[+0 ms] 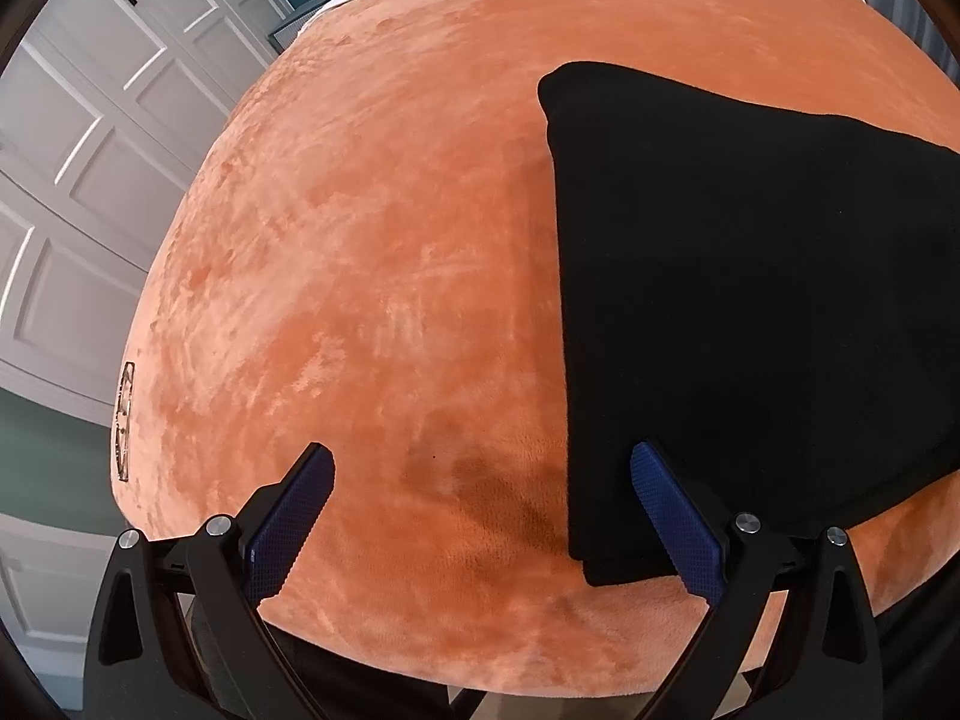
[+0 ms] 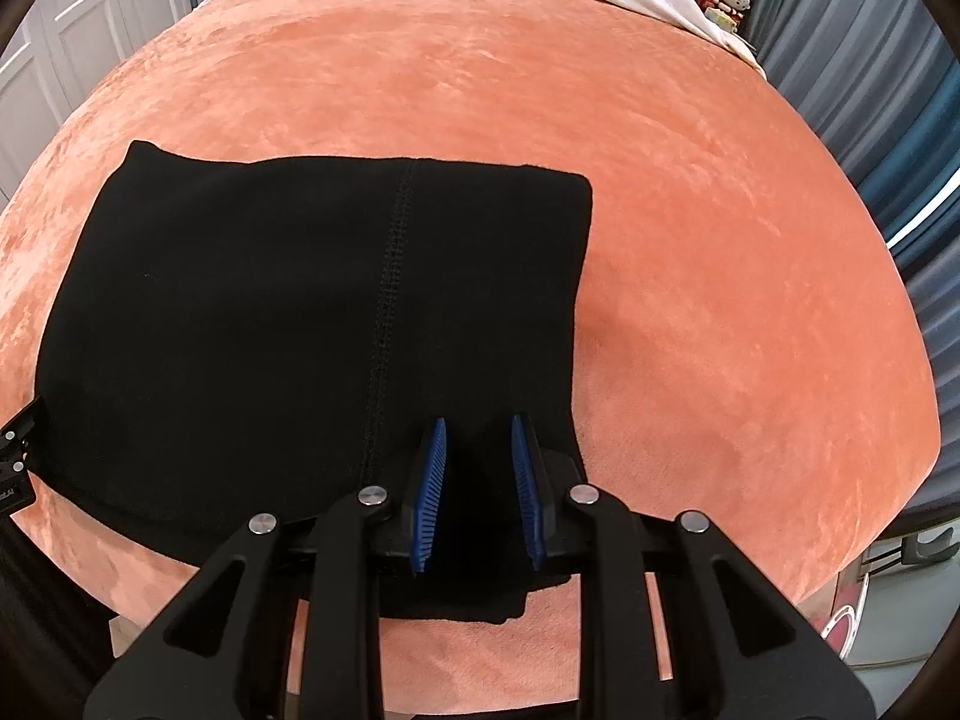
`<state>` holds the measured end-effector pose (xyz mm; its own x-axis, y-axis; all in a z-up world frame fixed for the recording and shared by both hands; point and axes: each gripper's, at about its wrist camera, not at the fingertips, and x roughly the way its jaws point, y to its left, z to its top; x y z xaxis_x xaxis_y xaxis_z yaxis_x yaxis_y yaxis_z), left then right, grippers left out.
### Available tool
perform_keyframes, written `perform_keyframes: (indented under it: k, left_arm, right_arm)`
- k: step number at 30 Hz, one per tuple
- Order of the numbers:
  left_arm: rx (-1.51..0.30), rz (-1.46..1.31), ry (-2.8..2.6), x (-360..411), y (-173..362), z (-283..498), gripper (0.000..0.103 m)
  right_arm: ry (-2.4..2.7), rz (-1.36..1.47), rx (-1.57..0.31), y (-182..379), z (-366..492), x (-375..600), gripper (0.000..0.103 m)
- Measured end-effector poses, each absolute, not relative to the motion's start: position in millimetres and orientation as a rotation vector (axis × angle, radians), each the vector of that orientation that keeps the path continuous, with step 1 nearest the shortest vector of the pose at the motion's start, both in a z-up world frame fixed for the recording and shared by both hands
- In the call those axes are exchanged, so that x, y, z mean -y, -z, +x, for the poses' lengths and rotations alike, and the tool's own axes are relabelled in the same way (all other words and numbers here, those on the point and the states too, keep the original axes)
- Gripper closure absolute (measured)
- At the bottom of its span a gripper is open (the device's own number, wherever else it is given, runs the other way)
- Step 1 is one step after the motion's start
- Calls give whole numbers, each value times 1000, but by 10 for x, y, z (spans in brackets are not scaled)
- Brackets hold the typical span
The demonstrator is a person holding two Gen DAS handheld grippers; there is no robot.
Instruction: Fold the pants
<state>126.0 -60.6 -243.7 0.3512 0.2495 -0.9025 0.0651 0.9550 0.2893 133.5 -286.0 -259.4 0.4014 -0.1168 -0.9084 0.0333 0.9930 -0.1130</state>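
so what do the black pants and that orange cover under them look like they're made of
The black pants look like a matte knit, perhaps fleece or jersey: no sheen, soft rounded folded edges, and a ribbed stitched seam down the middle. The orange cover looks like short-pile plush or velvet-like fabric, since it shows lighter and darker brushed patches. Exact fibres can't be told.

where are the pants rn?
The folded black pants lie flat on the orange blanket, near its front edge. In the right wrist view they sit left of centre under the right gripper; the left gripper is beside their left edge.
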Motion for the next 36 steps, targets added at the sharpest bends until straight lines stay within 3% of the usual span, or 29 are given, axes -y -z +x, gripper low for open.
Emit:
perform_keyframes:
  k: [11,19,23,27,29,32,34,35,36]
  left_arm:
    - [-1211,301,-121,615,2447,1261,5]
    - [-1250,225,-94,422,2532,1292,5]
    - [-1263,196,-72,371,2503,1316,5]
    - [-1201,206,-39,338,2274,1235,5]
    - [-1191,143,12,286,2170,1193,5]
    - [-1222,75,38,272,2189,1202,5]
    - [-1232,76,35,320,2259,1222,5]
    - [-1247,100,24,361,2315,1239,5]
    - [-1256,132,8,399,2354,1248,5]
  right_arm:
    - [119,-97,-1162,2601,1358,2799,81]
    - [26,35,-994,2081,1654,2936,80]
    - [25,65,-1143,2838,2202,3112,72]
    - [30,149,-1066,2498,2075,3204,70]
    - [-10,226,-1017,2317,1784,3283,60]
    - [-2,320,-1018,2353,1371,3446,53]
    - [-26,384,-1071,2566,1139,3490,55]
    - [-30,352,-1085,2637,1086,3445,65]
    - [-26,262,-1111,2776,1038,3371,66]
